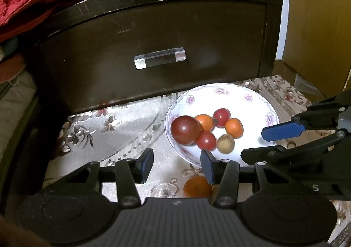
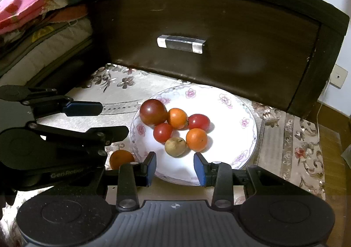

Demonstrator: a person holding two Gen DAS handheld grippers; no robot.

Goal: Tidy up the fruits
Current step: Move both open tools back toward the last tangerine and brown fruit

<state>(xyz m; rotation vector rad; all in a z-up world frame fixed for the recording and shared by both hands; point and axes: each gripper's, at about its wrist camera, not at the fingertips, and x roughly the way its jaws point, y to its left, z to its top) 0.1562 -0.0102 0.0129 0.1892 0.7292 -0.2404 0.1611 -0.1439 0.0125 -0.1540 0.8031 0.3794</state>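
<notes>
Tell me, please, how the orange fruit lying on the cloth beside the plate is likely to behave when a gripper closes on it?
The orange fruit looks round and smooth, so it may roll on the cloth if nudged. It seems small and probably light. Its skin may be soft, so gentle pressure seems wise.

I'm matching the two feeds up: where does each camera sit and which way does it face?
Left wrist: on the left gripper, angled down at the plate from its left; right gripper enters at right.
Right wrist: on the right gripper, facing the plate head-on; left gripper enters at left.
Shared: plate, loose orange fruit, dark drawer front.
</notes>
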